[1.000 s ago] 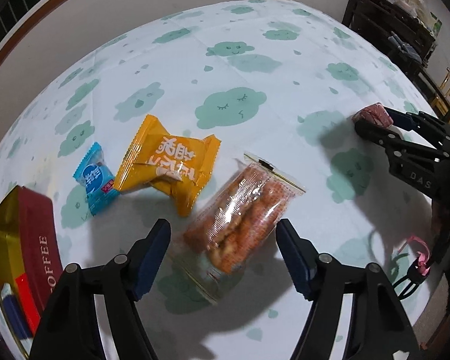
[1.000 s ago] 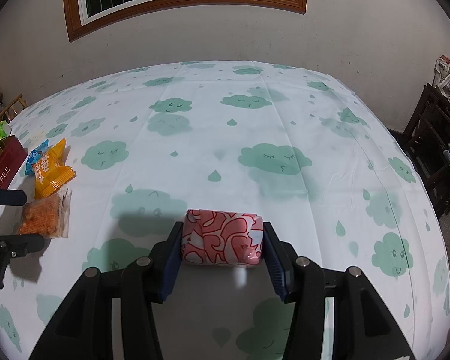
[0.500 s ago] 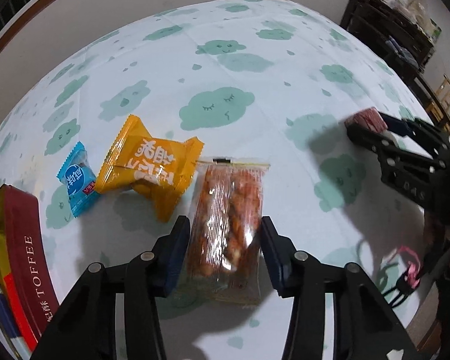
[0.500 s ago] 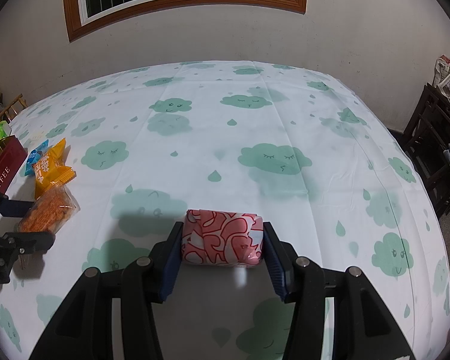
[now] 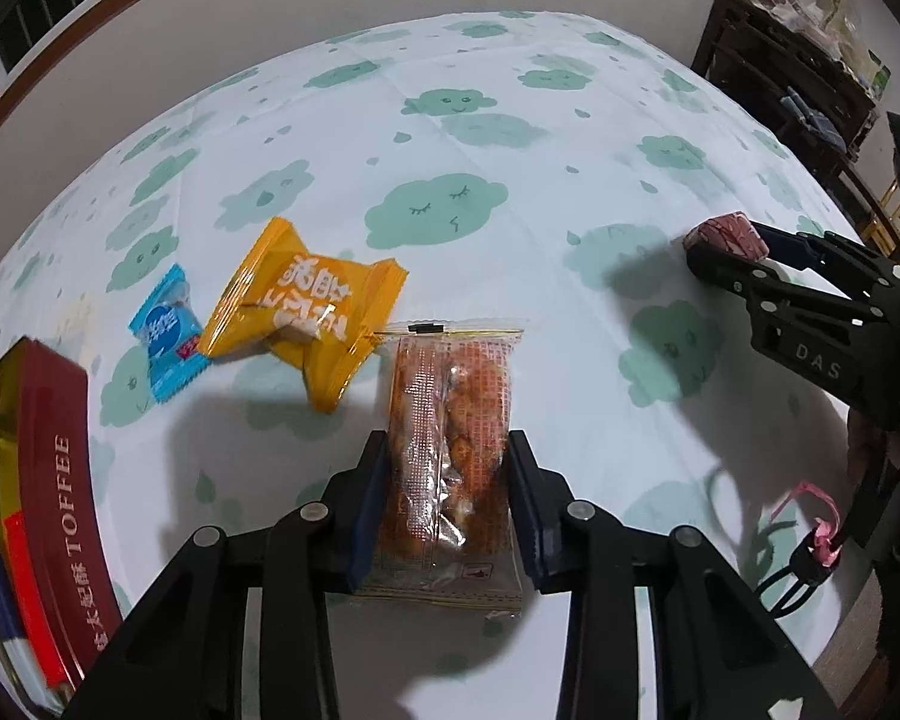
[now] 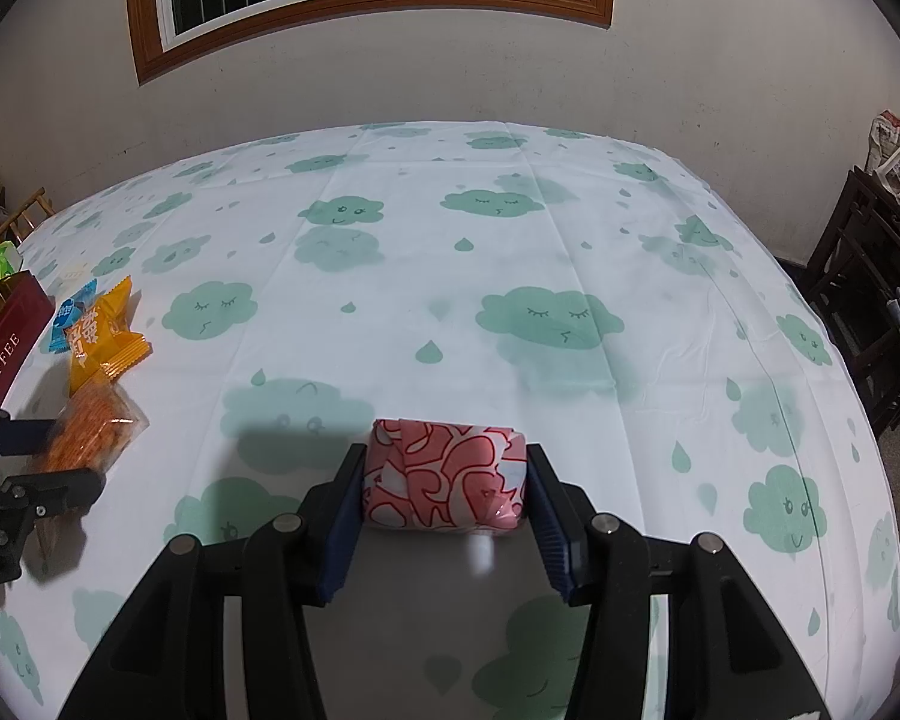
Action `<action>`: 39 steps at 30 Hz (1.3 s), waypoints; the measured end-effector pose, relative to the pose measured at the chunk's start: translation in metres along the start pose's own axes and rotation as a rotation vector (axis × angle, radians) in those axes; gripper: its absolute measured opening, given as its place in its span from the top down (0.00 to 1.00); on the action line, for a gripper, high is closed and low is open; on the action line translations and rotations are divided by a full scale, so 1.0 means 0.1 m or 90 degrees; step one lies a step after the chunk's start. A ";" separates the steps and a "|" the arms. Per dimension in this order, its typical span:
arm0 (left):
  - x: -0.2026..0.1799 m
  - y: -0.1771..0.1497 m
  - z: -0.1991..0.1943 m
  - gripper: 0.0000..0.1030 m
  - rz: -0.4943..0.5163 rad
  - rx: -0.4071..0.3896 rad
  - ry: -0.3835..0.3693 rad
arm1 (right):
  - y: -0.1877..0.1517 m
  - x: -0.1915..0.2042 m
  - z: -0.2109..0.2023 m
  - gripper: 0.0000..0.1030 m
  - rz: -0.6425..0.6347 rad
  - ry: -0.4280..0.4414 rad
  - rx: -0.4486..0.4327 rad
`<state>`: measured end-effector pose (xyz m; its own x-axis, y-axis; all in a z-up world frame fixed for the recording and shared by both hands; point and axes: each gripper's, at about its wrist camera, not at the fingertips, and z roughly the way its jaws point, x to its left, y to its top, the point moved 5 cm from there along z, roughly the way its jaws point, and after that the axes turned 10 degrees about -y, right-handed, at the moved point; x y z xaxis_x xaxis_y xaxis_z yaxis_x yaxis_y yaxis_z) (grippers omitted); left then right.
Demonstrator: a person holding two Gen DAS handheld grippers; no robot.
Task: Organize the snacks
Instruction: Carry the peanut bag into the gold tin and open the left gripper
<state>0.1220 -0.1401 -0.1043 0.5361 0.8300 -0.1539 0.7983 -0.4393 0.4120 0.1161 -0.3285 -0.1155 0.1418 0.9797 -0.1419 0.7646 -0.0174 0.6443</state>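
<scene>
Four wrapped snacks show in all: one clear packet of orange crackers [image 5: 450,420], one yellow packet [image 5: 306,312], one small blue packet [image 5: 167,333] and one pink-patterned packet [image 6: 444,477], plus one red toffee tin [image 5: 60,480] and two tongs, left [image 5: 447,498] and right [image 6: 444,516].

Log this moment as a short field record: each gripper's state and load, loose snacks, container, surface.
left gripper: shut on clear pack of orange snacks
right gripper: shut on pink patterned snack
loose snacks: yellow packet and small blue packet, lying side by side on the cloth
container: red toffee tin, open, at the left edge, beside the blue packet
surface: white tablecloth with green clouds
</scene>
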 end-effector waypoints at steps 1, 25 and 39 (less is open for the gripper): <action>0.00 -0.02 -0.02 0.67 -0.003 -0.003 -0.003 | 0.00 0.01 0.00 0.50 0.000 0.000 0.000; 0.83 -0.46 -1.19 0.67 -0.134 -0.100 0.071 | 0.00 0.01 0.00 0.50 0.000 -0.001 0.000; 1.86 -1.02 -1.58 0.67 -0.264 -0.111 0.126 | 0.00 0.01 0.00 0.50 0.000 -0.001 0.000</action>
<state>0.0972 0.1133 -0.0333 0.1075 0.9796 -0.1700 0.8668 -0.0086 0.4987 0.1159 -0.3275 -0.1159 0.1425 0.9794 -0.1433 0.7645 -0.0170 0.6444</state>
